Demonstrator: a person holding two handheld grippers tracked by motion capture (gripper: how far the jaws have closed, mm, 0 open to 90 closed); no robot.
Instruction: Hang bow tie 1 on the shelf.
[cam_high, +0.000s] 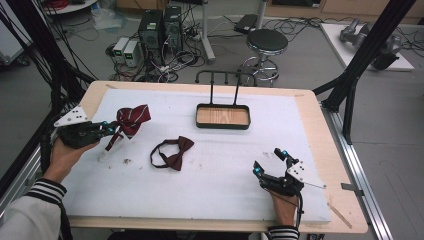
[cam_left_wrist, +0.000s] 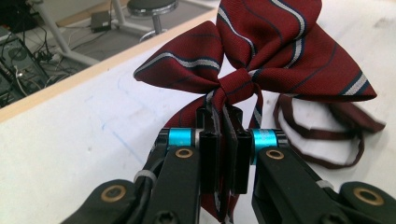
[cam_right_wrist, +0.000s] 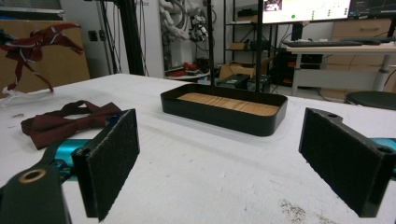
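Overall, the high view shows the left gripper (cam_high: 111, 128) raised over the left part of the white mat (cam_high: 210, 195), holding a striped bow tie (cam_high: 133, 118) off the surface. A plain bow tie (cam_high: 173, 152) lies flat near the middle of the mat. The stand with its tray (cam_high: 223, 116) sits at the far side. The right gripper (cam_high: 270, 161) rests on the mat near the front right corner, well apart from both ties.

Next, the left gripper view: the jaws are pressed together on the striped bow tie (cam_left_wrist: 261, 51) just below its knot, with only a narrow fold of fabric and strap caught between them. Risk noted: so small a bite may slip, and the tie would drop onto the mat. The strap hangs loose beneath and could snag the plain bow tie (cam_left_wrist: 336, 130) behind it.

Finally, the right gripper view: the jaws stand spread wide and hold nothing. The tray (cam_right_wrist: 224, 109) lies straight ahead, the plain bow tie (cam_right_wrist: 60, 122) to the left. Risk noted: a careless reach forward could nudge the tray.
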